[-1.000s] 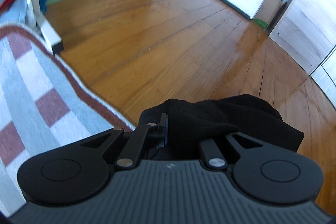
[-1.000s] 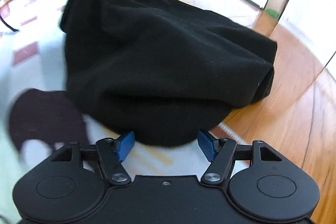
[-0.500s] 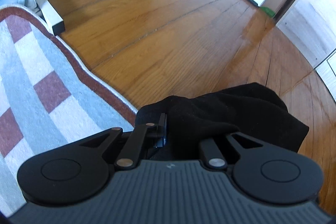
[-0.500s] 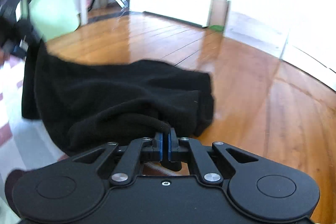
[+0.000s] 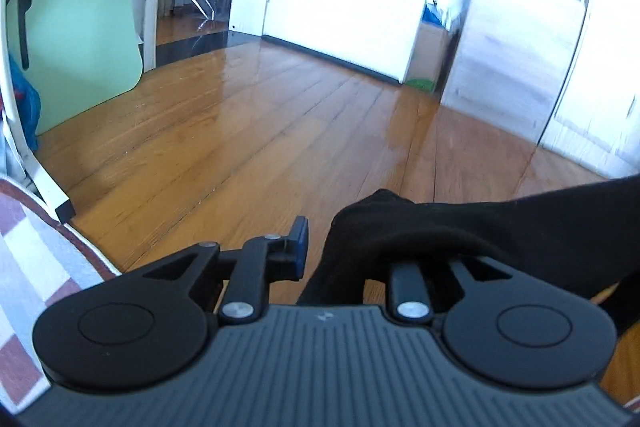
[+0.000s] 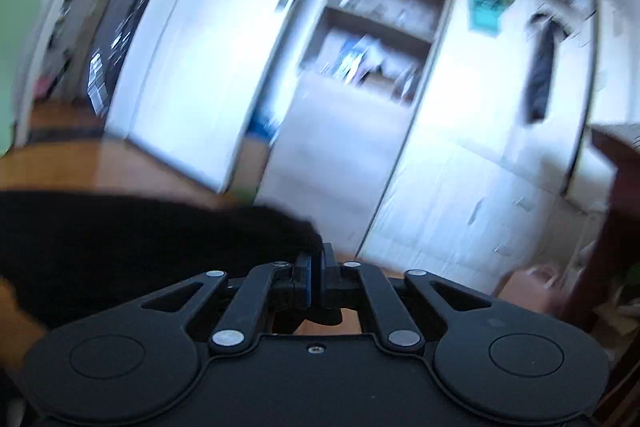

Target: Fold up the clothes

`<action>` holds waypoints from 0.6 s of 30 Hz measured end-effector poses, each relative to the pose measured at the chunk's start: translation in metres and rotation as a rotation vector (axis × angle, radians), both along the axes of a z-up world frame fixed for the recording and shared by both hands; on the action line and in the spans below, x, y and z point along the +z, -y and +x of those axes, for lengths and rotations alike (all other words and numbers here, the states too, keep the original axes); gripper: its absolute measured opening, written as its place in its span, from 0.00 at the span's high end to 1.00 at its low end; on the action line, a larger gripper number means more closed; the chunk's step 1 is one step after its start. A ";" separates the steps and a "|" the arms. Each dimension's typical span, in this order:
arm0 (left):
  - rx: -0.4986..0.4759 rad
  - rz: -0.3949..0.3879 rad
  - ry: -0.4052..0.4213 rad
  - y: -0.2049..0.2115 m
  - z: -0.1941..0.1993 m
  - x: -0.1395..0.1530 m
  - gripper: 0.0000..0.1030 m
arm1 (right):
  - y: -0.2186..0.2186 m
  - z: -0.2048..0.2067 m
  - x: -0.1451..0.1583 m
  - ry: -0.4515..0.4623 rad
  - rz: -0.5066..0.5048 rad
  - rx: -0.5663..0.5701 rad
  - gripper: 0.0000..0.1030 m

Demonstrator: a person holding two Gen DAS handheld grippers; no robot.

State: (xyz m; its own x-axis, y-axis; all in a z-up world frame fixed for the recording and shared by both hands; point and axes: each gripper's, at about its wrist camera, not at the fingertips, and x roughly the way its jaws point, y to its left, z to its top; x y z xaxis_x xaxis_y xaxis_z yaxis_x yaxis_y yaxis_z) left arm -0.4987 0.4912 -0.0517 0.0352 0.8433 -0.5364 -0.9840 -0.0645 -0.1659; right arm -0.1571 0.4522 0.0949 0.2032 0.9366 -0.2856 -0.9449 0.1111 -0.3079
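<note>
Lifted way up off the rug since a second ago, black garment [image 5: 500,227] stretched between both grippers.
Right gripper [image 6: 316,275] pinched tight on its edge; left gripper [image 5: 320,247] opening, cloth draped over one finger.

The garment [image 5: 500,239] stretches between the two grippers, draped over the right finger of the left gripper [image 5: 320,247] and running off rightward above the wooden floor [image 5: 260,147]. A rug [image 5: 36,267] lies at the left, shelves [image 6: 380,27] ahead.
</note>
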 end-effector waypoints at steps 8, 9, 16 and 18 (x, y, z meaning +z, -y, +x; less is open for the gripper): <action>0.040 -0.238 0.109 -0.033 -0.006 -0.056 0.78 | 0.018 0.062 -0.108 -0.385 -0.314 -0.175 0.84; 0.046 -0.252 0.135 -0.035 -0.008 -0.060 0.78 | 0.024 0.060 -0.115 -0.425 -0.333 -0.180 0.82; 0.036 -0.236 0.209 -0.034 -0.013 -0.058 0.74 | 0.045 0.053 -0.141 -0.718 -0.380 -0.132 0.44; 0.025 -0.238 0.238 -0.035 -0.012 -0.059 0.68 | 0.039 0.051 -0.151 -0.819 -0.410 -0.151 0.40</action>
